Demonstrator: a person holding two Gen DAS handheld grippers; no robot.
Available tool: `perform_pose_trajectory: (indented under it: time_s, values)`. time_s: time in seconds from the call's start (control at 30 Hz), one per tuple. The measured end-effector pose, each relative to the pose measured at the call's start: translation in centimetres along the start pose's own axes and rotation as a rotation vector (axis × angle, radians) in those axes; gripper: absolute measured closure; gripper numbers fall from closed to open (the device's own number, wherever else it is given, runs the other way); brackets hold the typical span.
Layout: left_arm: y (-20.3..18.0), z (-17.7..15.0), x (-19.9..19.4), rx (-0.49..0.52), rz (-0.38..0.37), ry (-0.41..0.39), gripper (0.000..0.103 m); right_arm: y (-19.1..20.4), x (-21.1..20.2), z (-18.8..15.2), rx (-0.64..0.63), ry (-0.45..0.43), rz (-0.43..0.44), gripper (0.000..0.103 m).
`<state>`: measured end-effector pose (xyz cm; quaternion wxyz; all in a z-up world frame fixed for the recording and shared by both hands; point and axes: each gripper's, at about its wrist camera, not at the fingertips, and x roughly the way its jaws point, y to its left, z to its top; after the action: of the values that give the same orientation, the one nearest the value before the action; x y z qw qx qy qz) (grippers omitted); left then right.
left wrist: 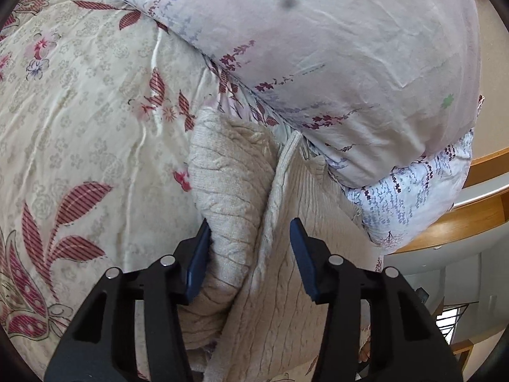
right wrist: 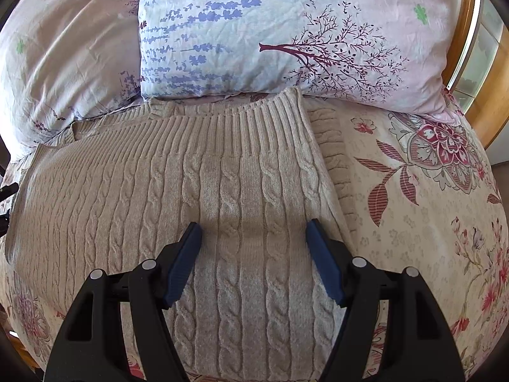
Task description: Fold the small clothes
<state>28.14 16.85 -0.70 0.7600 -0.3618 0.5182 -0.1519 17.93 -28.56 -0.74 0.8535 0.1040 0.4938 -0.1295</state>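
A beige cable-knit sweater [right wrist: 197, 175] lies flat on the flowered bedsheet [right wrist: 413, 238], its ribbed hem up against the pillows. My right gripper [right wrist: 254, 224] hovers open over the sweater's right part, with nothing pinched between its blue pads. In the left wrist view the sweater [left wrist: 318, 197] has a sleeve [left wrist: 222, 172] folded beside the body, with a raised edge between them. My left gripper [left wrist: 251, 222] straddles that edge. Its left pad [left wrist: 198, 254] rests against the sleeve and the right pad lies over the body. The jaws stand apart and do not pinch the knit.
Two pillows [right wrist: 286, 31] with lavender and tree prints lie just past the sweater; one large pillow [left wrist: 318, 47] fills the upper left wrist view. A wooden bed frame [left wrist: 470, 216] curves along the right. Bare flowered sheet [left wrist: 79, 127] spreads to the left.
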Motion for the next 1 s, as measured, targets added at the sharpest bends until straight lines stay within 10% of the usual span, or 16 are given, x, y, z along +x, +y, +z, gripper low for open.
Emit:
perform_pose_trajectory:
  time_s: [0.23, 0.73, 1.0]
  values:
    - [-1.2, -0.1, 0.9, -0.026, -0.004, -0.022, 0.076, -0.2, -0.3, -0.1, 0.013, 0.002, 0.009, 0.033]
    - [-13.3, -2.0, 1.3, 0.051, -0.255, -0.019, 0.079, -2.2, -4.4, -0.1, 0.139, -0.048, 0.156, 0.021]
    - [-16.8, -6.6, 9.2, 0.120, -0.149, 0.114, 0.076, -3.6, -6.3, -0.9, 0.241, -0.038, 0.318, 0.021]
